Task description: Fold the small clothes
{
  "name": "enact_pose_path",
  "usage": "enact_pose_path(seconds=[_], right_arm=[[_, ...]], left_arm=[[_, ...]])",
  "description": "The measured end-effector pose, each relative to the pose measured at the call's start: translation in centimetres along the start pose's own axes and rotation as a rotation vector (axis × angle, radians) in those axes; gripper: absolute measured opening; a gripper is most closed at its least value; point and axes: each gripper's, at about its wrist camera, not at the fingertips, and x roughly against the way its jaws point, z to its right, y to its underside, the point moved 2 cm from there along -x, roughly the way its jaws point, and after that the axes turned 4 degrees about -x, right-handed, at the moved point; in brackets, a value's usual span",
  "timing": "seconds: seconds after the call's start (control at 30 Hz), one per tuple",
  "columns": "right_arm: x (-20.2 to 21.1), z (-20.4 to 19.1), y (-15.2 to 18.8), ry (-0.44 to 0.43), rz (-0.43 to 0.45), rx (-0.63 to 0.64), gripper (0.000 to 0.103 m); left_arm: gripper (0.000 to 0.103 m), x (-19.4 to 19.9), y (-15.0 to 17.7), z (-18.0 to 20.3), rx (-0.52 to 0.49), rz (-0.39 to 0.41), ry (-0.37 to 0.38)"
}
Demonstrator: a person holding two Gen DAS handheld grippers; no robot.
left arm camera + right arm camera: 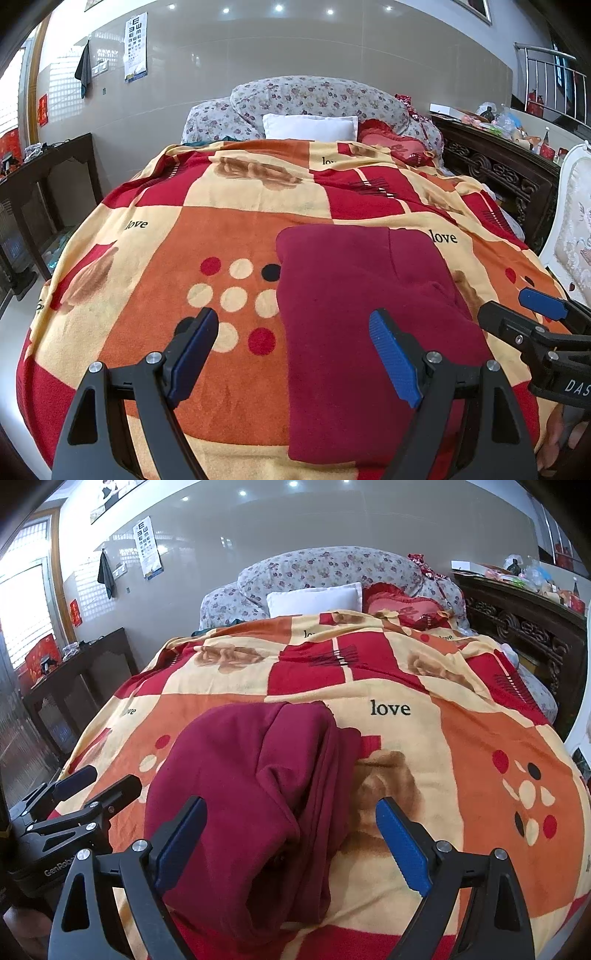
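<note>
A dark red garment (362, 317) lies folded into a long rectangle on the patterned blanket (236, 236). In the right wrist view the same garment (251, 797) shows layered folds along its right side. My left gripper (293, 332) hovers open over the garment's near left edge, with nothing between its blue pads. My right gripper (291, 823) stands open above the garment's near right part, also holding nothing. Each gripper shows in the other's view: the right gripper (517, 314) at the right border, the left gripper (99, 779) at the left border.
The bed carries a white pillow (310, 127), a red heart cushion (402, 609) and a floral quilt roll (317, 96) at its head. A dark carved cabinet (495, 166) stands to the right, a dark side table (48, 173) to the left, a white chair (572, 229) at far right.
</note>
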Motion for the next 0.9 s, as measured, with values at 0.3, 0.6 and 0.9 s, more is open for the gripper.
enact_pose_path(seconds=[0.3,0.6,0.9], right_arm=[[-0.3,-0.1,0.1,-0.001,-0.006,0.006,0.095],[-0.7,0.0,0.3,-0.005,-0.019,-0.001,0.096],[-0.8,0.0,0.4,-0.003,-0.025,0.0,0.096]], left_arm=[[0.083,-0.2,0.2,0.0,0.0,-0.002,-0.003],[0.083,-0.5,0.3,0.0,0.0,-0.006,0.0],[0.083,-1.0,0.5,-0.1,-0.004,-0.014,0.001]])
